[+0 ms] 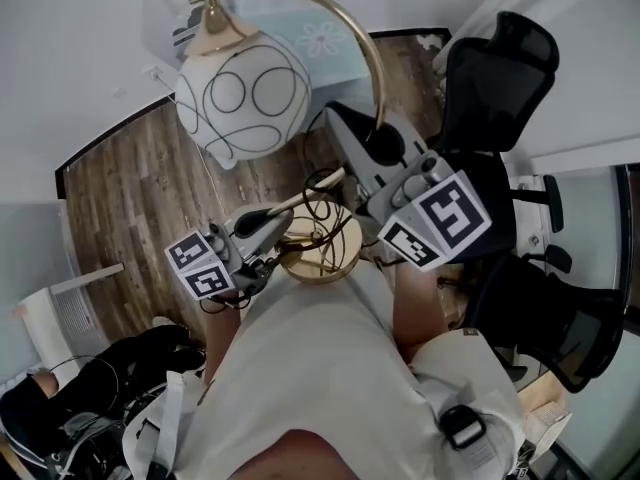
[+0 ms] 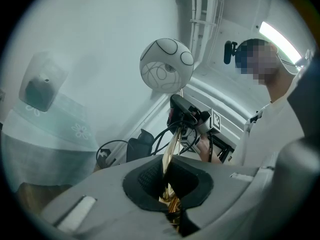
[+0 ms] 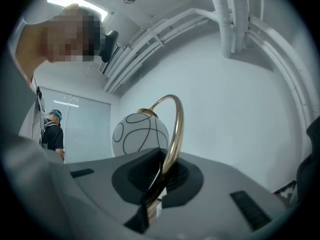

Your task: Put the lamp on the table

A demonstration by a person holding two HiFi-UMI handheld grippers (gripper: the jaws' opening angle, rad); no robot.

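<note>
The lamp has a white globe shade (image 1: 243, 93) with black line loops, a curved gold stem (image 1: 372, 53) and a round gold base (image 1: 322, 250). It is held in the air over the wood floor. My left gripper (image 1: 285, 216) is shut on the lower gold stem (image 2: 170, 149) just above the base. My right gripper (image 1: 372, 133) is shut on the stem (image 3: 175, 134) higher up its arc. The globe (image 2: 166, 65) hangs ahead of the left gripper (image 2: 170, 186); the right gripper (image 3: 159, 180) sees the globe (image 3: 140, 134) too. The table (image 1: 312, 36) has a pale cloth with a flower print and lies beyond the lamp.
Black office chairs stand at the right (image 1: 498, 76) and lower right (image 1: 560, 318). A black bag (image 1: 70, 398) and a white stool (image 1: 55, 313) sit on the floor at lower left. A grey object (image 2: 40, 90) rests on the clothed table (image 2: 55, 134). The lamp's black cord (image 1: 325, 200) loops near the base.
</note>
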